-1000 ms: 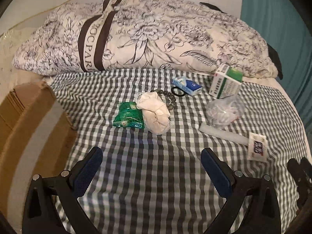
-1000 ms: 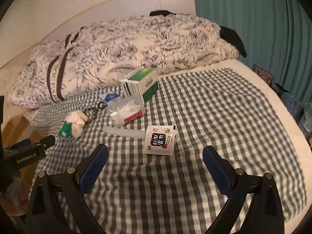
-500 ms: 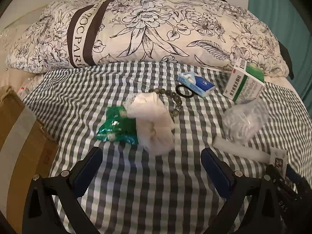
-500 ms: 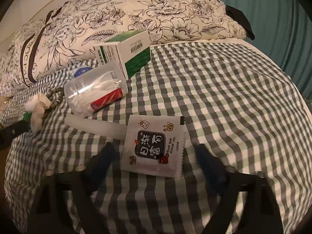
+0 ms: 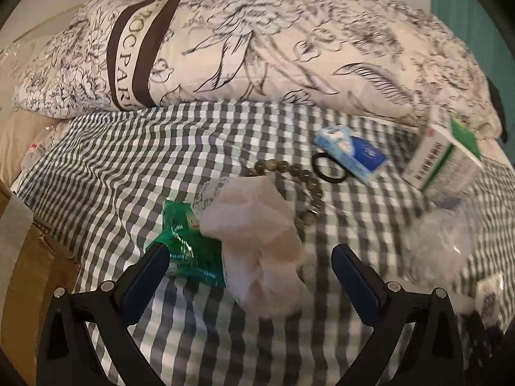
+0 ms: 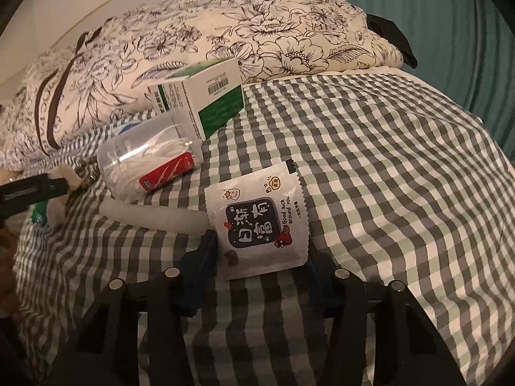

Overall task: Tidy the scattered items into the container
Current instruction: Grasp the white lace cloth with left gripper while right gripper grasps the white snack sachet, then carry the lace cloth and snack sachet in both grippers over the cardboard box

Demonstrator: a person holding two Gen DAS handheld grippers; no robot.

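In the left wrist view my left gripper (image 5: 251, 276) is open just above the checked sheet. A green foil packet (image 5: 190, 251) and a crumpled white tissue wad (image 5: 257, 244) lie between its fingers, untouched. In the right wrist view my right gripper (image 6: 260, 267) is closing, and the lower edge of a white printed sachet (image 6: 257, 222) lies flat between its blue pads (image 6: 202, 257). I see no squeeze on the sachet. The cardboard box (image 5: 22, 273) stands at the bed's left side.
A bead bracelet (image 5: 289, 167), black hair tie (image 5: 328, 169), blue tissue pack (image 5: 351, 149), green-white medicine box (image 6: 199, 103), clear cup of cotton swabs (image 6: 151, 167) and white tube (image 6: 148, 215) lie on the sheet. A floral pillow (image 5: 257, 41) bounds the far side, with a teal curtain (image 6: 434, 32) on the right.
My left gripper has moved forward and down until the green packet and tissue sit between its fingers. My right gripper has dropped onto the sachet and its jaws have narrowed around it.
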